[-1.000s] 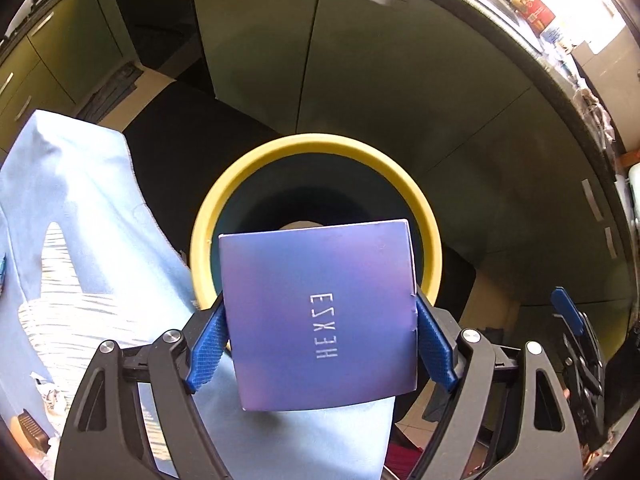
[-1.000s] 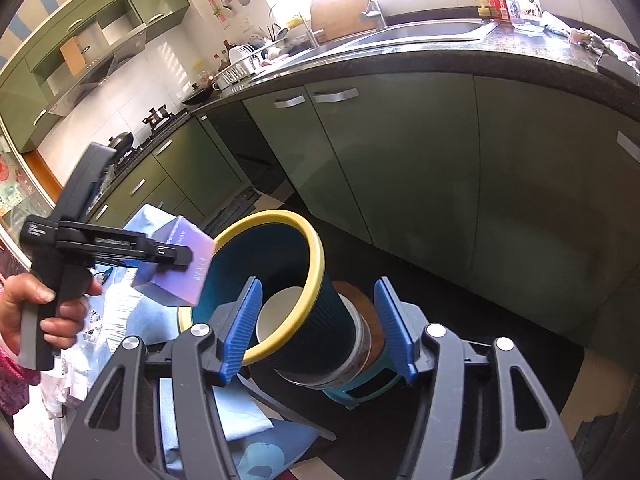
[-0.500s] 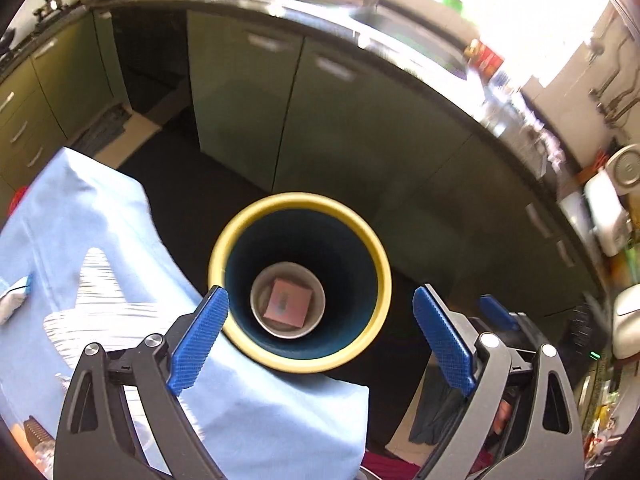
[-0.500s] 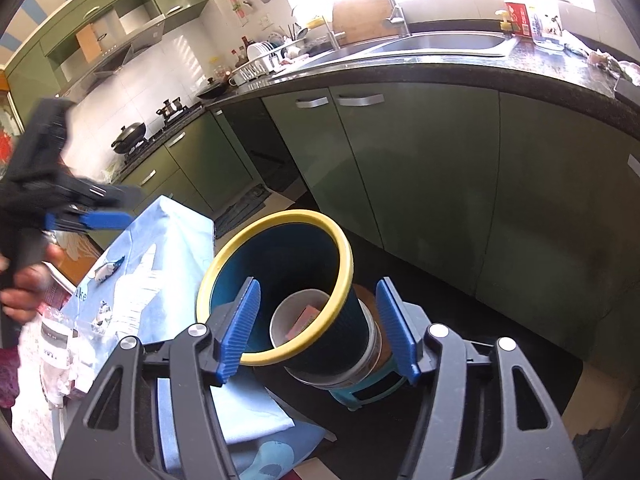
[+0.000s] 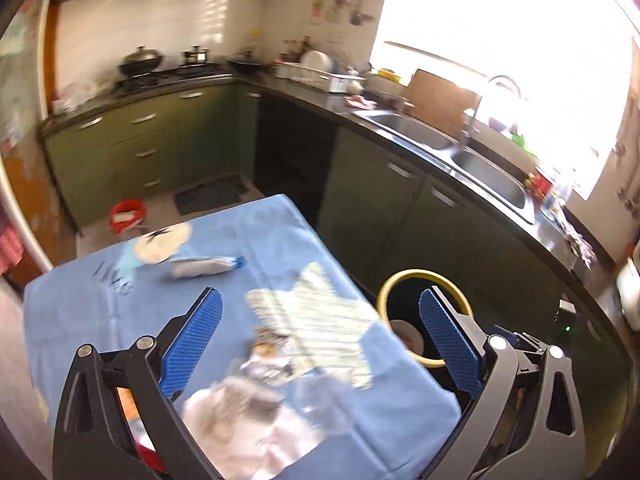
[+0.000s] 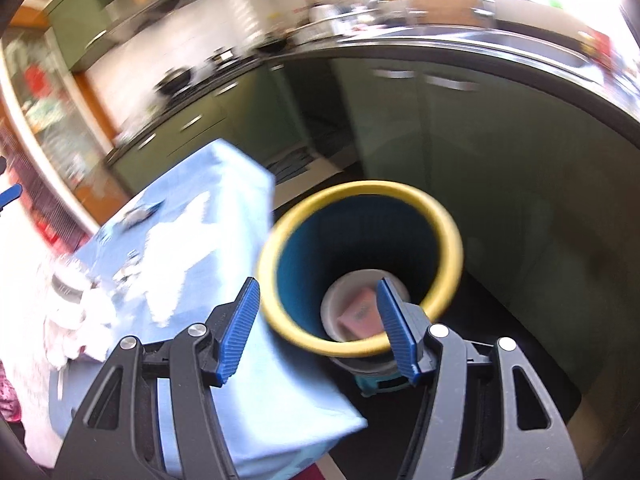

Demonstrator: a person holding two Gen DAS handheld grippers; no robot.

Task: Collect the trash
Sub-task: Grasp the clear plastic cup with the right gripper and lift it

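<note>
My left gripper (image 5: 318, 296) hangs over the blue-clothed table (image 5: 100, 304); its jaws are opening wide with nothing between them. On the cloth lie a crushed bottle (image 5: 204, 267) with a blue cap, small wrappers (image 5: 268, 348) and blurred crumpled white trash (image 5: 240, 420) close under the gripper. The yellow-rimmed dark bin (image 5: 400, 278) stands off the table's right edge. My right gripper (image 6: 320, 328) is half open just in front of the bin (image 6: 360, 190), gripping nothing. A purple box (image 6: 360, 312) rests on the bin's pale bottom.
Green cabinets (image 5: 140, 148) and a dark counter with a sink (image 5: 480, 168) wrap around the room. Pots stand on the stove (image 5: 140, 60). A red bucket (image 5: 128, 216) and a mat (image 5: 212, 196) lie on the floor. A teal stool (image 6: 380, 384) bears the bin.
The left gripper let the purple box fall into the bin, opened wider, then swung up and left over the table. The right gripper shifted left; the bin now sits further right in its view.
</note>
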